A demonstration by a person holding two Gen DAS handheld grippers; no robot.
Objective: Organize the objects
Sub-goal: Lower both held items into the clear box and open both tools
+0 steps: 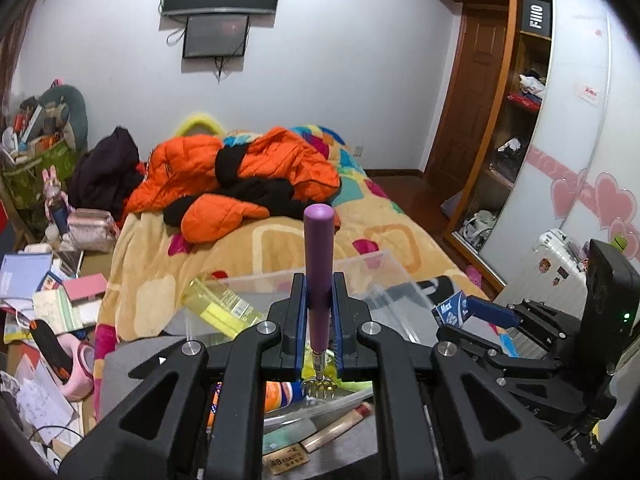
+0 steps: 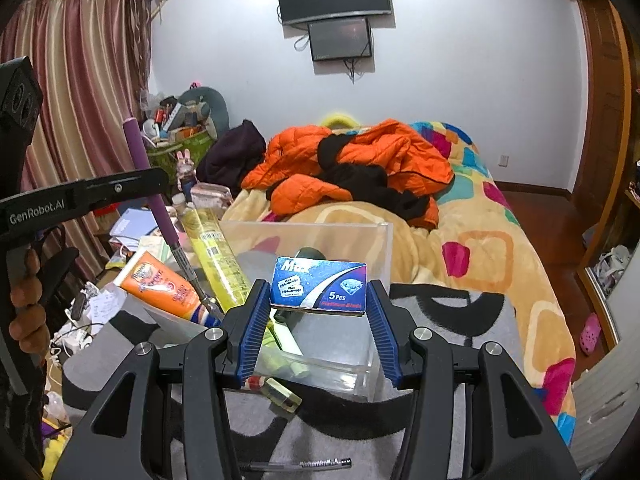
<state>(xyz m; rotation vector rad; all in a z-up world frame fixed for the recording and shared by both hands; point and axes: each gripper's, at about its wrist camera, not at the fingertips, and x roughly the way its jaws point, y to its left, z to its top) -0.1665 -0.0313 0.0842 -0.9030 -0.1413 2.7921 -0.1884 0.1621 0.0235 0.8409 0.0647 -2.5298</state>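
My left gripper point(image 1: 319, 300) is shut on a purple-handled back scratcher point(image 1: 318, 256), held upright with its metal claw point(image 1: 319, 390) pointing down; it also shows in the right wrist view point(image 2: 148, 184). My right gripper point(image 2: 318, 296) is shut on a blue "Max" razor blade box point(image 2: 319, 286), held over a clear plastic bin point(image 2: 376, 240). The bin point(image 1: 384, 272) holds a yellow bottle point(image 2: 214, 256), an orange tube point(image 2: 160, 284) and small items. The right gripper and its box point(image 1: 454, 312) show at right in the left wrist view.
The bin sits on a grey and black blanket point(image 2: 460, 320) over a colourful bedspread point(image 2: 500, 248). An orange jacket point(image 2: 360, 160) lies further up the bed. A pen point(image 2: 296, 465) and a small bottle point(image 2: 282, 396) lie near me. Cluttered papers point(image 1: 44, 292) are left.
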